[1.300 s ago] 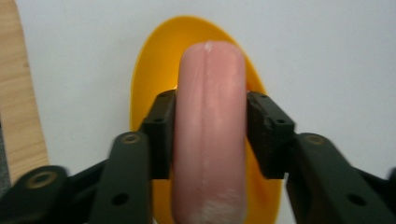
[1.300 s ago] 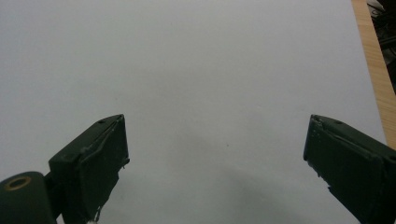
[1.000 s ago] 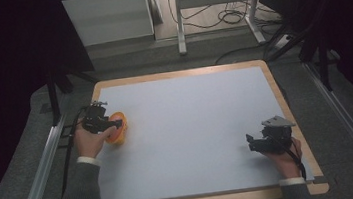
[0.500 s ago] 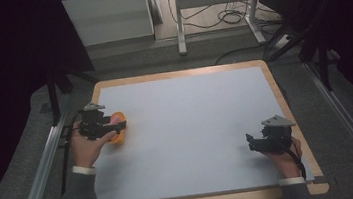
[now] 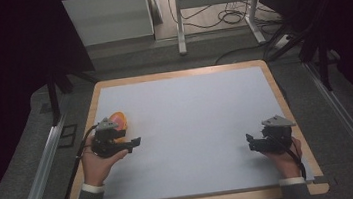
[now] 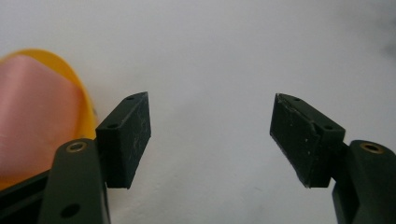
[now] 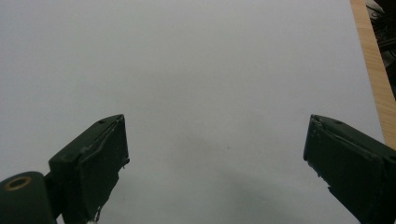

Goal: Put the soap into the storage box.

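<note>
High view first: my left hand-held gripper sits near the left edge of the table, its jaws pointing toward the table's middle. Just behind it, on the far side, lies an orange object on the grey surface. Most of that object is hidden by the body of my left hand-held gripper, so I cannot tell its full shape from here; a rounded orange top is what I can see. The jaws of that hand-held gripper have just been opening, and nothing is between them; they stand released.

Left gripper view gives me the same orange object at the left edge, outside the left jaw and partly covered by it. It is blurred and cut off by the frame's edge: I make out an orange rim around a pinkish inner face, but not what it is. Whether it touches the jaw I cannot tell. Between the two pads there is bare grey surface.

My right hand-held gripper rests near the table's right edge, well apart from the orange object. In the right gripper view its jaws stand wide and released, with plain grey surface between them and a strip of the wooden border at the upper right.
</note>
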Demonstrator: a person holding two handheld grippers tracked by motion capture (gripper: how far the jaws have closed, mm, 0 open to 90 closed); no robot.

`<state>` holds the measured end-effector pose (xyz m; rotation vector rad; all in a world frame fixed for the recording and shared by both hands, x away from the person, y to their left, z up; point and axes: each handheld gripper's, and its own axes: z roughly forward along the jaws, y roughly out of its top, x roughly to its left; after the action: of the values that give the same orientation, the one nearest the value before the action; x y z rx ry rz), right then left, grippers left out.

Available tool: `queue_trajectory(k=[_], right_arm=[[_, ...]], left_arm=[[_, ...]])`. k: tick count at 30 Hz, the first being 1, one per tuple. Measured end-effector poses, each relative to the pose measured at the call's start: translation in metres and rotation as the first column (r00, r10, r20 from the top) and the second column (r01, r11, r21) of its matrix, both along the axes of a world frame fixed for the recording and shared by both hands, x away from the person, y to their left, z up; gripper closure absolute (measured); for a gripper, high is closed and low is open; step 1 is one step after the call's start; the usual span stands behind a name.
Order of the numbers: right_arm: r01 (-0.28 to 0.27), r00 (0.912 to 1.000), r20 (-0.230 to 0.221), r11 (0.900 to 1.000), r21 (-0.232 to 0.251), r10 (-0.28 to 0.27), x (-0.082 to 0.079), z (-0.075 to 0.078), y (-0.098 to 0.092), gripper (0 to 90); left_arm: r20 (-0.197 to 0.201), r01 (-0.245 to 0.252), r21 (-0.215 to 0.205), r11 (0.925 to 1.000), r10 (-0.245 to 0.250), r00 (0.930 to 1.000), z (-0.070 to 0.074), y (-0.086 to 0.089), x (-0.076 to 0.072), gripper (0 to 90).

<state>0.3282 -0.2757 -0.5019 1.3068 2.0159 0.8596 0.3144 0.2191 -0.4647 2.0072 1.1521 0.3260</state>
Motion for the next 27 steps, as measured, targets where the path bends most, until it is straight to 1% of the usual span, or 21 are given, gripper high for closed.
queue_trajectory(k=[1,2,3,5,7,8,9,10,11,13,16,17,18,19,20,21,26,27], right_arm=[[0.0,1.0,0.0,1.0,0.0,0.0,0.0,0.0,0.0,6.2],[0.0,1.0,0.0,1.0,0.0,0.0,0.0,0.0,0.0,6.2],[0.0,1.0,0.0,1.0,-0.001,0.0,0.0,0.0,0.0,6.2],[0.0,1.0,-0.001,1.0,-0.001,0.0,0.0,0.0,0.0,6.2],[0.001,1.0,-0.004,1.0,-0.002,-0.001,0.0,-0.001,0.0,6.2],[0.0,1.0,-0.005,1.0,-0.003,0.0,0.0,-0.001,0.0,6.2],[-0.001,1.0,-0.005,1.0,-0.004,0.001,0.0,-0.001,0.001,6.2],[-0.001,1.0,-0.005,1.0,-0.004,0.001,0.0,-0.001,0.001,6.2],[-0.001,1.0,-0.005,1.0,-0.004,0.001,0.0,-0.001,0.001,6.2],[-0.001,1.0,-0.004,1.0,-0.006,0.001,0.0,-0.001,0.001,6.2],[-0.001,1.0,-0.003,1.0,-0.006,0.001,0.0,-0.001,0.001,6.2],[0.0,1.0,-0.003,1.0,-0.006,0.0,0.0,-0.001,0.001,6.2],[0.0,1.0,-0.003,1.0,-0.006,0.0,0.0,-0.001,0.001,6.2],[0.0,1.0,-0.002,1.0,-0.007,0.0,0.0,-0.001,0.001,6.2],[0.0,1.0,-0.003,1.0,-0.007,0.0,0.0,-0.001,0.001,6.2],[-0.001,1.0,-0.003,1.0,-0.008,0.001,0.0,-0.001,0.001,6.2],[-0.003,1.0,0.0,1.0,-0.012,0.003,0.0,-0.001,0.002,6.2],[-0.002,1.0,-0.001,1.0,-0.012,0.002,0.0,-0.001,0.002,6.2]], left_arm=[[-0.002,0.004,-0.002,1.0,-0.004,1.0,-0.004,-0.002,-0.001,29.6],[-0.007,0.014,-0.002,0.9999,-0.014,0.9999,-0.012,-0.007,-0.004,29.7],[-0.007,0.014,-0.002,0.9999,-0.014,0.9999,-0.012,-0.007,-0.004,29.7],[-0.01,0.022,0.004,0.9997,-0.022,0.9997,-0.021,-0.012,-0.006,29.7],[-0.01,0.029,0.0,0.9996,-0.029,0.9995,-0.026,-0.015,-0.008,29.8],[-0.013,0.039,-0.007,0.9992,-0.039,0.9991,-0.032,-0.019,-0.011,29.8],[-0.013,0.039,-0.007,0.9992,-0.039,0.9991,-0.032,-0.019,-0.011,29.8],[-0.016,0.042,-0.014,0.999,-0.042,0.999,-0.035,-0.021,-0.012,29.8],[-0.023,0.048,-0.013,0.9987,-0.049,0.9986,-0.039,-0.024,-0.013,29.8],[-0.024,0.049,-0.003,0.9988,-0.049,0.9985,-0.045,-0.027,-0.017,29.6],[-0.027,0.056,0.004,0.9984,-0.056,0.998,-0.048,-0.03,-0.02,29.7],[-0.025,0.052,0.007,0.9986,-0.051,0.9984,-0.049,-0.03,-0.02,29.7],[-0.017,0.041,0.001,0.9991,-0.041,0.999,-0.049,-0.03,-0.021,29.9],[-0.017,0.041,0.001,0.9991,-0.041,0.999,-0.049,-0.03,-0.021,30.4],[-0.025,0.04,-0.015,0.9991,-0.04,0.9989,-0.05,-0.03,-0.022,30.3],[-0.022,0.039,-0.015,0.9991,-0.039,0.999,-0.05,-0.03,-0.022,30.1],[-0.025,0.046,0.01,0.9989,-0.045,0.9987,-0.054,-0.031,-0.022,29.2],[-0.025,0.044,0.009,0.999,-0.043,0.9987,-0.055,-0.03,-0.022,29.2]])
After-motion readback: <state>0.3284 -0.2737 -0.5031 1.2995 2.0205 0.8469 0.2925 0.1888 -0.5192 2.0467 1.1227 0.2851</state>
